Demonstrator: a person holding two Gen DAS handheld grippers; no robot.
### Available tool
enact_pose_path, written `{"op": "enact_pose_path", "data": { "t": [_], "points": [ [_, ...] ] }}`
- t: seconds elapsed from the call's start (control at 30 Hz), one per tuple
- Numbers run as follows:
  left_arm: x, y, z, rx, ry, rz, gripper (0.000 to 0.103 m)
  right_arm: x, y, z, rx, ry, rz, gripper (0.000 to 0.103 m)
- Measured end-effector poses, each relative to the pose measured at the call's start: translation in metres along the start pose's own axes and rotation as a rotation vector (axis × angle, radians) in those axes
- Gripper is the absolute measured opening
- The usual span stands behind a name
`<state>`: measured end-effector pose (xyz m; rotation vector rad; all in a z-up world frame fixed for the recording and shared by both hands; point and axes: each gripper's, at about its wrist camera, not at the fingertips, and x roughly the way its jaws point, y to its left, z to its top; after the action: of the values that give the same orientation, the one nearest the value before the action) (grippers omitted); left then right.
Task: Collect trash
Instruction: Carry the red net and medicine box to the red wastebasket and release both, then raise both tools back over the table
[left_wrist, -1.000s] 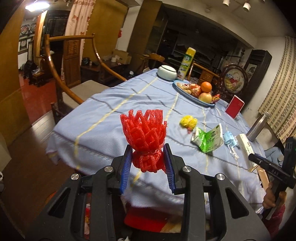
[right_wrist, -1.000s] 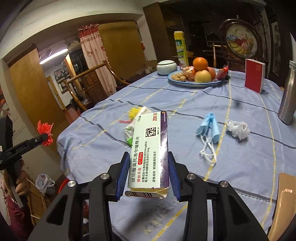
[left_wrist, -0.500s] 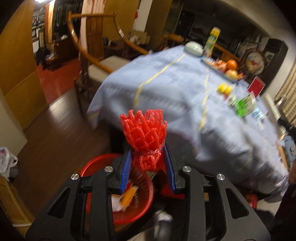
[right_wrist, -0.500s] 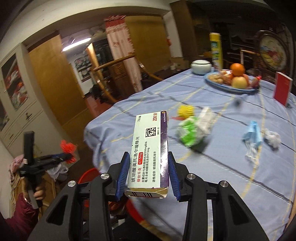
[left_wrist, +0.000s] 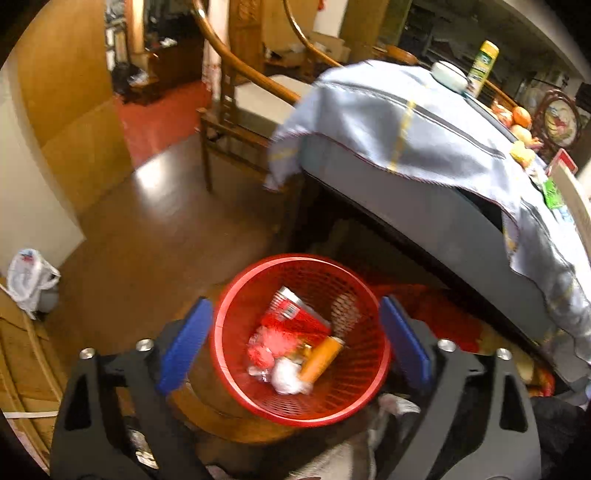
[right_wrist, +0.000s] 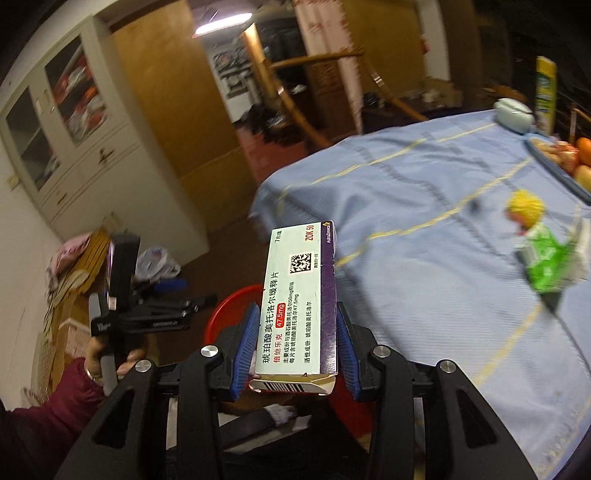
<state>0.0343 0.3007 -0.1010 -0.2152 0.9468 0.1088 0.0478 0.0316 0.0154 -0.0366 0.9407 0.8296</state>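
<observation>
My left gripper (left_wrist: 295, 332) is open wide and empty, held right above the red mesh trash basket (left_wrist: 229, 354) on the floor. The red foam fruit net (left_wrist: 271, 349) lies inside the basket with a red packet, an orange tube and white crumpled paper. My right gripper (right_wrist: 297, 332) is shut on a white and purple medicine box (right_wrist: 299, 299), held off the table's near-left edge. The basket's rim (right_wrist: 229, 306) shows behind the box. The left gripper also shows in the right wrist view (right_wrist: 173, 295). A green wrapper (right_wrist: 546, 262) and yellow foam net (right_wrist: 526, 206) lie on the table.
The table with the blue cloth (left_wrist: 406, 122) stands right of the basket, its edge overhanging. A wooden chair (left_wrist: 251, 110) is beyond the basket. A white plastic bag (left_wrist: 29, 277) sits on the floor at left. A fruit plate (right_wrist: 569, 162) and spray can (right_wrist: 546, 92) stand at the table's far side.
My left gripper swung down over the basket, opened and let go of the red foam net, which now lies in the basket. My right gripper moved left toward the table edge with the box.
</observation>
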Motion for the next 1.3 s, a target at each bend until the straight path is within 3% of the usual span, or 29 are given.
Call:
{"op": "enact_pose_path", "data": {
  "t": [0.2,0.37,0.47,0.73,0.9,1.3],
  "points": [
    [-0.013,0.034,0.002,-0.047,-0.069,0.151,0.096,0.048,0.029,0.002,-0.051,0.108,0.064,0.041],
    [-0.030,0.055,0.004,-0.091,-0.114,0.226,0.096,0.099,0.062,0.006,-0.105,0.186,0.134,0.043],
    [-0.041,0.064,0.005,-0.108,-0.138,0.248,0.096,0.117,0.068,0.004,-0.131,0.202,0.085,0.062],
    [-0.048,0.052,0.007,-0.090,-0.159,0.234,0.096,0.089,0.045,0.002,-0.104,0.130,-0.006,0.063],
    [-0.053,0.027,0.011,-0.035,-0.176,0.197,0.096,0.064,0.030,-0.003,-0.095,0.083,-0.114,0.069],
    [-0.056,-0.078,0.016,0.158,-0.187,0.102,0.096,-0.007,-0.023,-0.020,-0.020,-0.081,-0.304,0.076]
  ]
}}
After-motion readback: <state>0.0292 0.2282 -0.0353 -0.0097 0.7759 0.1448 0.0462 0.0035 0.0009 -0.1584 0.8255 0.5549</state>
